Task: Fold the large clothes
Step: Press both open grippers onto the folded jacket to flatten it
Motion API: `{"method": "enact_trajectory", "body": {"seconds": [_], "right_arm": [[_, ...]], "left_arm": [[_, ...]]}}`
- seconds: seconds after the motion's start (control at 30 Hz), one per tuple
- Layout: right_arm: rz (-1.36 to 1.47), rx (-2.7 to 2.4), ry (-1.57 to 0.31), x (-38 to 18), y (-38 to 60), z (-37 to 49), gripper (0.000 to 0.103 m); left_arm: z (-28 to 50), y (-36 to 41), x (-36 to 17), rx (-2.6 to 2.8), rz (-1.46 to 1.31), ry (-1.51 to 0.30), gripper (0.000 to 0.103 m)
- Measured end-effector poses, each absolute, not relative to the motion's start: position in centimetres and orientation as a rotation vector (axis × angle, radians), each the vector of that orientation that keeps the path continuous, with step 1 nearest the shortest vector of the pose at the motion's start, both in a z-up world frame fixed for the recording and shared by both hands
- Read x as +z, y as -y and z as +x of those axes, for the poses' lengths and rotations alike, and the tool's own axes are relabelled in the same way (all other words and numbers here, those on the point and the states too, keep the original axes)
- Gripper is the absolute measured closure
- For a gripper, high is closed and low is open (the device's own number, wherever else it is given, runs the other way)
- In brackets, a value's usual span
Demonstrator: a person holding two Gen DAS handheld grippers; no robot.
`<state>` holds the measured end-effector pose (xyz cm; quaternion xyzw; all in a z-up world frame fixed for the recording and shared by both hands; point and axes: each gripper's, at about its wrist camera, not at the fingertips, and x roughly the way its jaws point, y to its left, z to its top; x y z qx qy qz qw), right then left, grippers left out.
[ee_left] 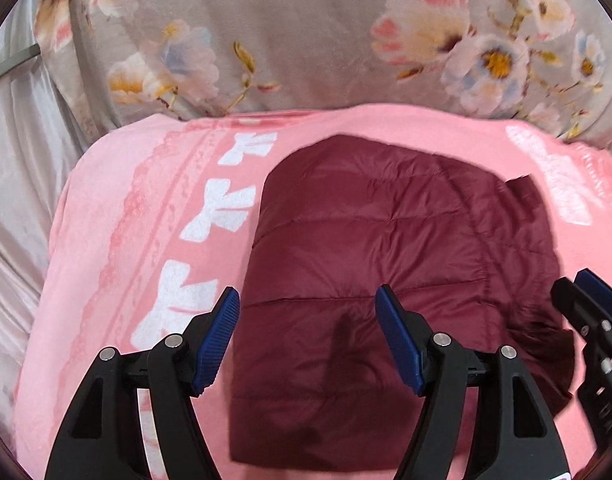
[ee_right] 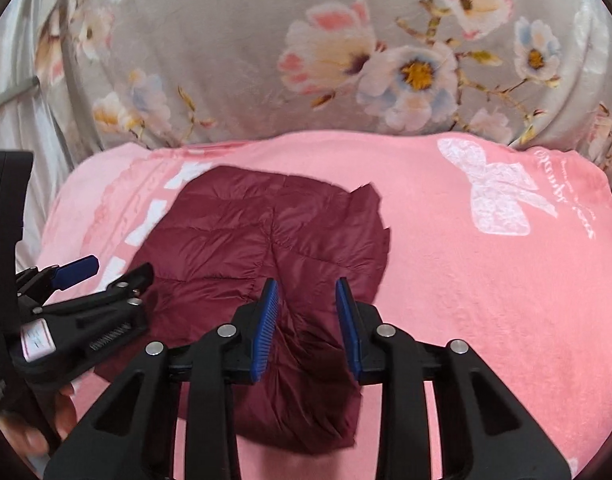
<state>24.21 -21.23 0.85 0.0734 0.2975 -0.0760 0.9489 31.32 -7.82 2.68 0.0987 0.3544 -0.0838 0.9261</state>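
Hovering both over the maroon puffer jacket (ee_left: 362,264), folded on the pink blanket (ee_right: 486,300), long axis 12–6. Left gripper (ee_left: 308,340) wide, empty; right gripper (ee_right: 306,328) narrower, empty, nearer the loose 3 o'clock edge.

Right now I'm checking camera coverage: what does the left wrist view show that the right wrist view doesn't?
Only the left wrist view shows the column of white bows down the pink blanket nearly whole.

Only the right wrist view shows the large white bow, the script beside it, and a hand holding the left gripper.

Both show the folded maroon puffer jacket, the floral bedding, and both grippers, fingers open, gripping nothing.
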Motion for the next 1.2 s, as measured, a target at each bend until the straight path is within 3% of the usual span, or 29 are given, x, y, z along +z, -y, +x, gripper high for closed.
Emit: {"method": "enact_trajectory", "body": {"seconds": [0.17, 0.4, 1.2], "right_arm": [[0.140, -0.199, -0.672, -3.0, 22.1, 26.1, 0.074], [0.231, -0.173, -0.692, -6.0, 23.6, 26.7, 0.073], [0.149, -0.232, -0.662, -6.7, 22.2, 26.5, 0.070]], "left_arm": [[33.1, 8.0, -0.5, -0.139, 0.191, -0.774, 0.031], [33.6, 7.6, -2.1, -0.126, 0.176, -0.744, 0.015], [32.9, 8.3, -3.9, -0.106, 0.188, -0.641, 0.014]]}}
